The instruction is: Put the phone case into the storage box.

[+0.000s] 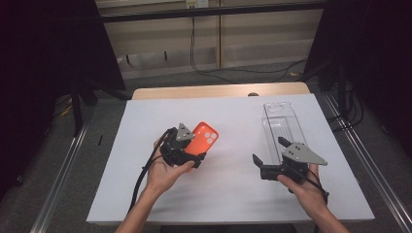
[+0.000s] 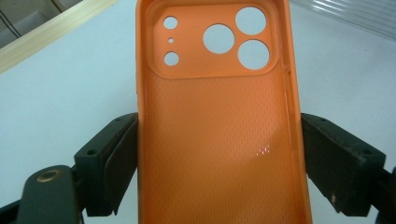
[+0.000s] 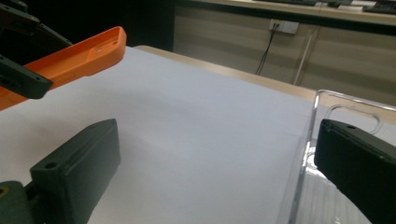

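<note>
Right now the left gripper [image 1: 192,156] clamps the orange phone case [image 1: 204,138] by its long sides, lifted off the white table [image 1: 233,194], while the right gripper [image 1: 272,158] gapes open beside the clear tray [image 1: 282,127], so a loosening squeeze could drop the soft case.

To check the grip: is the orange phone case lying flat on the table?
No, the orange phone case is lifted above the white table, clamped between the left gripper jaws.
</note>
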`<state>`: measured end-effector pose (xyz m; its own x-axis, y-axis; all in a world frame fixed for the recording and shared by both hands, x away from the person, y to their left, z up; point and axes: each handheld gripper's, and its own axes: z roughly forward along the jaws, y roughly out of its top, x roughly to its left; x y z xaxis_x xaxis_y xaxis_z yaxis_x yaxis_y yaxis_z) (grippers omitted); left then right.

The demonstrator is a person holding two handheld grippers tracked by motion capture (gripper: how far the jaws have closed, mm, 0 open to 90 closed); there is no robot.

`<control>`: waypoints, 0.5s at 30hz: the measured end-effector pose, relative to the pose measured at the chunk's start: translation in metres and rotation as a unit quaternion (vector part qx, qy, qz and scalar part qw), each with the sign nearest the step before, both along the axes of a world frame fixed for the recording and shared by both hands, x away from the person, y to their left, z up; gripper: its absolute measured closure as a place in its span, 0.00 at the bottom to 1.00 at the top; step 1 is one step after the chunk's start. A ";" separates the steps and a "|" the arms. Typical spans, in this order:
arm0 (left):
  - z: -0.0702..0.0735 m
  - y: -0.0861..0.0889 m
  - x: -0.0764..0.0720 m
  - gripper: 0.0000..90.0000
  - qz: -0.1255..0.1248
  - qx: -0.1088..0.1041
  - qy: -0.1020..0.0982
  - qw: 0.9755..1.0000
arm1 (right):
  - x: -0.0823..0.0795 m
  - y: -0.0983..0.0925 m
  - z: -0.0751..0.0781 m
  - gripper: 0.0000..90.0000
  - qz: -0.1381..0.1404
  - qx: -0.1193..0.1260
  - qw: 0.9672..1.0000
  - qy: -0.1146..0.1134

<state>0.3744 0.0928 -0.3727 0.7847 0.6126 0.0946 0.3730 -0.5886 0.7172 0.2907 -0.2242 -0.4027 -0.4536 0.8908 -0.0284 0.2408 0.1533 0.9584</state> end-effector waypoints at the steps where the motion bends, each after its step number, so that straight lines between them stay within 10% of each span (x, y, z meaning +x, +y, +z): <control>1: 0.000 -0.001 -0.001 0.18 -0.002 0.002 -0.002 1.000 | 0.001 0.001 0.000 0.00 -0.003 0.001 1.000 0.006; 15: 0.001 -0.025 -0.012 0.18 -0.030 0.014 -0.020 0.999 | 0.016 0.001 0.007 0.04 0.008 0.035 0.998 0.045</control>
<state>0.3624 0.0683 -0.3722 0.8153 0.5611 0.1428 0.3083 -0.6296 0.7132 0.3062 -0.2228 -0.3956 -0.4661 0.8815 0.0757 0.3244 0.0907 0.9416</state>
